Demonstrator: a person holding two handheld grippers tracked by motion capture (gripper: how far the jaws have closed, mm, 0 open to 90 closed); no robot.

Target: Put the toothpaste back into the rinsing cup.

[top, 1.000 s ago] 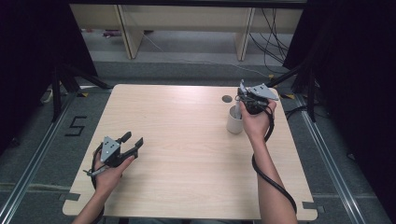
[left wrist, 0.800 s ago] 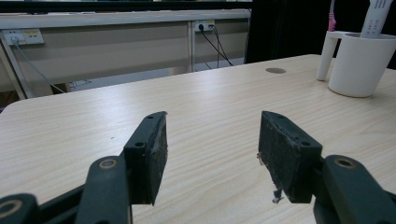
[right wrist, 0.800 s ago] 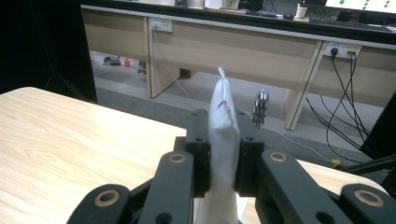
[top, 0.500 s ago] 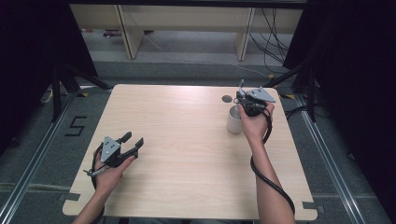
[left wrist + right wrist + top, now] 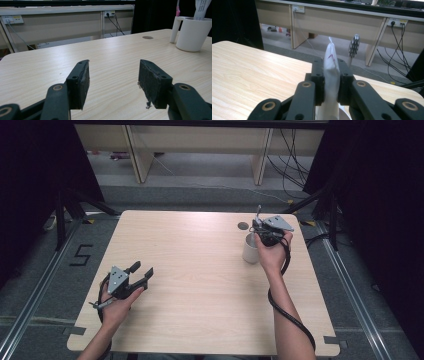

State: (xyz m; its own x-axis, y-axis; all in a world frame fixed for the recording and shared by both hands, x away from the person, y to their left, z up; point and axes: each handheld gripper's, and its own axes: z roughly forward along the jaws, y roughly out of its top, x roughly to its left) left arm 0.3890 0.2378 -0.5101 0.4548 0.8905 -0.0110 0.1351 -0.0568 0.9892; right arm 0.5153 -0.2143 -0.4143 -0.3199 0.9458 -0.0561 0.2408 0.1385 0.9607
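Note:
A white cup (image 5: 249,251) stands at the table's far right, and in the left gripper view the cup (image 5: 192,35) has a handle on its left side. My right gripper (image 5: 258,227) hovers just over it, shut on a white tube (image 5: 331,75) that hangs down toward the cup. A toothbrush (image 5: 353,47) stands up just beyond the jaws, its bristle head on top. My left gripper (image 5: 141,271) rests low over the front left of the table, open, and nothing lies between the two pads of this gripper (image 5: 113,72).
A small dark round spot (image 5: 243,225) marks the tabletop (image 5: 200,270) just behind the cup. Beyond the far edge are desk legs, wall sockets and loose cables on the floor. A thick cable trails from my right gripper along the forearm.
My right hand has shifted slightly toward the cup with the tube still in its jaws. The left hand has not moved.

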